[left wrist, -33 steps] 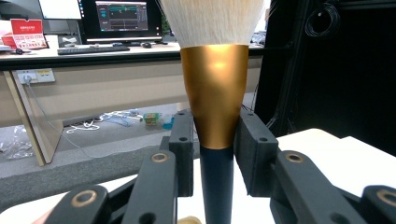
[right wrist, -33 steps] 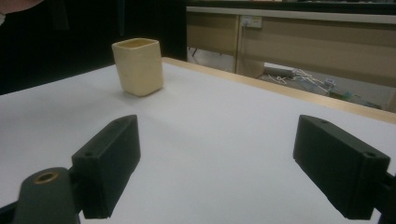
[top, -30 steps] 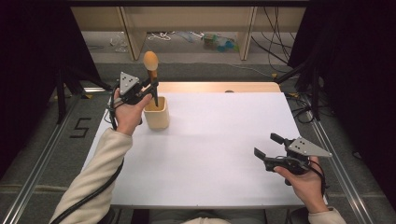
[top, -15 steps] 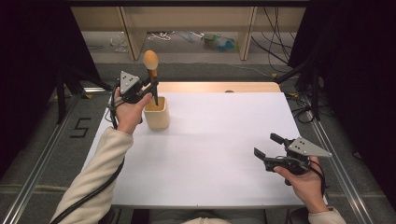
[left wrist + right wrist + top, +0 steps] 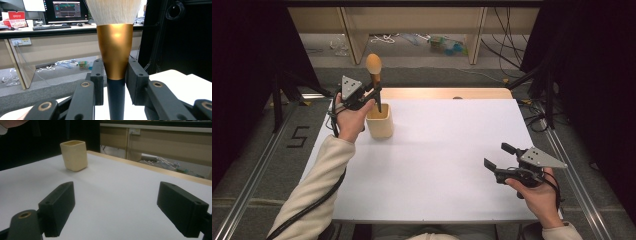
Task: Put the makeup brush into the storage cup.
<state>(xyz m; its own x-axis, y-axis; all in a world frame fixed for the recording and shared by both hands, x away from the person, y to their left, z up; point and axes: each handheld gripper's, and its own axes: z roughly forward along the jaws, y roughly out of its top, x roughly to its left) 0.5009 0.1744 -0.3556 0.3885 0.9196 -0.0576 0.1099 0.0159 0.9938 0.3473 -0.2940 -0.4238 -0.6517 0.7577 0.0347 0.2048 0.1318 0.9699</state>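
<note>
A brush with a gold ferrule [image 5: 115,45], a dark handle and pale bristles stands upright between the jaws of my left gripper [image 5: 115,77], which is shut on it just below the ferrule. In the high view my left gripper [image 5: 376,93] holds the brush [image 5: 373,65] over a cream square cup [image 5: 380,125] at the table's back left. The handle's lower end dips into the cup's mouth. How deep it goes is hidden. My right gripper [image 5: 497,157] rests low at the front right, open, with nothing between its jaws [image 5: 122,207]. From there the cup [image 5: 74,155] stands far off.
The white table top [image 5: 447,145] stretches between the two hands, with a wooden strip [image 5: 442,93] along its far edge. Black curtains flank both sides. Cables and litter lie on the floor beyond the table.
</note>
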